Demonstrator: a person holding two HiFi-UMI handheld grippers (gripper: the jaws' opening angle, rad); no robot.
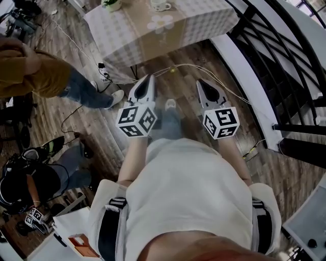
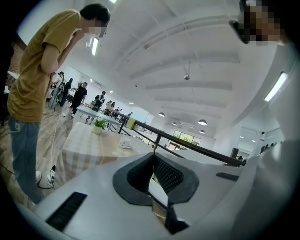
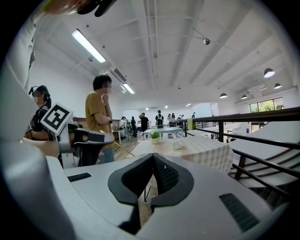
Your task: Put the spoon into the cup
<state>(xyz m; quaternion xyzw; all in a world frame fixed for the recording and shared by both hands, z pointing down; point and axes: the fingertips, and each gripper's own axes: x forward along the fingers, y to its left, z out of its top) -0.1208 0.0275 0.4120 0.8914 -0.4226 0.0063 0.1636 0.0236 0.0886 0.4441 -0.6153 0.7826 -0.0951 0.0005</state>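
A white cup [image 1: 160,5] on a saucer stands on the checked tablecloth of a table [image 1: 193,25] at the far end of the head view. It shows small in the left gripper view as the cup [image 2: 124,144] and in the right gripper view as the cup [image 3: 176,145]. I cannot make out a spoon in any view. My left gripper [image 1: 147,77] and right gripper [image 1: 201,82] are held side by side above the wooden floor, short of the table, pointing at it. The left gripper [image 2: 153,154] and right gripper [image 3: 153,155] both have their jaws together with nothing between them.
A small potted plant [image 1: 112,4] stands on the table left of the cup. A person in a mustard shirt [image 1: 35,71] stands at the left. Cables [image 1: 204,69] run across the floor before the table. A black railing [image 1: 275,66] lines the right side. Another person [image 1: 30,183] sits at the lower left.
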